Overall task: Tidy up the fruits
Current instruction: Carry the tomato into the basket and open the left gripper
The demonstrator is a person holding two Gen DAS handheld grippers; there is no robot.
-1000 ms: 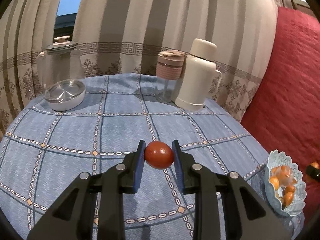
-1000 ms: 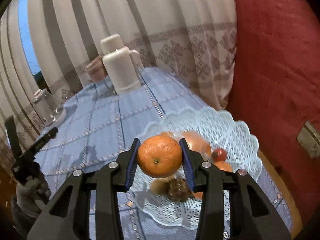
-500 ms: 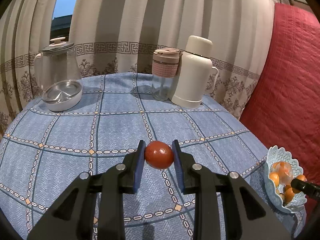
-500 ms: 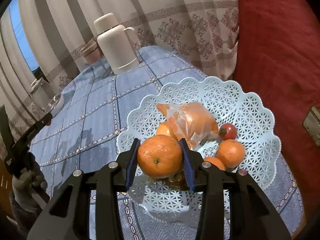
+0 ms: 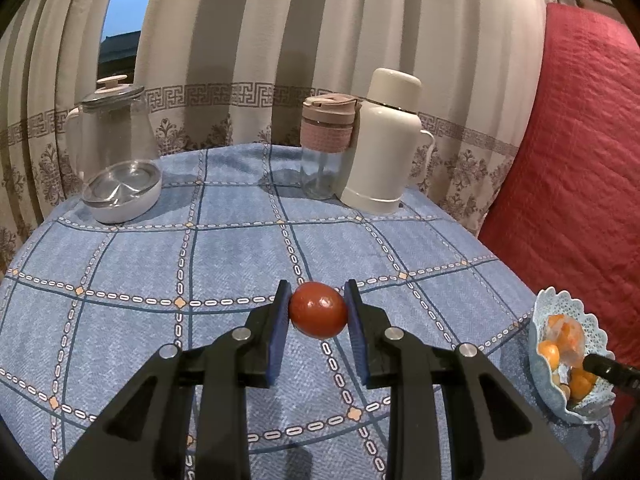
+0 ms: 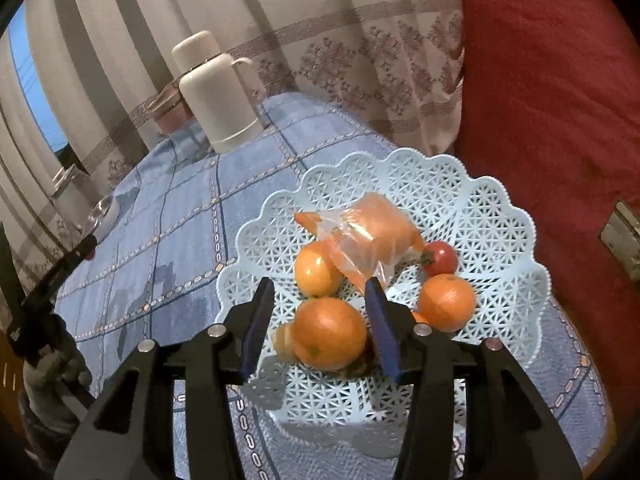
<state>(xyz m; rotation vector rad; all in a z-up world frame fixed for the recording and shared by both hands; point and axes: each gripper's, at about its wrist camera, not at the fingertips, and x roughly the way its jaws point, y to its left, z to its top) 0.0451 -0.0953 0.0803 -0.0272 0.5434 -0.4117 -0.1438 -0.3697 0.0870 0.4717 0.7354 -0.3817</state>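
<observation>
Released since the earlier frames, the round orange fruit (image 6: 329, 333) now lies in the pale blue lattice plastic basket (image 6: 500, 216); the right gripper (image 6: 320, 328) jaws have just been opening and stand apart around it. Withdrawal seems next, while the small red tomato (image 5: 318, 310) is clamped in the left gripper (image 5: 318, 314) above the desk (image 5: 224, 256).

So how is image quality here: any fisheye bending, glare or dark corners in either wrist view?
Left wrist view: sharp, the tablecloth grid bows strongly, corners are vignetted black, and a soft highlight sits on the red fruit. Right wrist view: curtains curve, the plastic bag glares, and the basket casts latticed shadows.
</observation>
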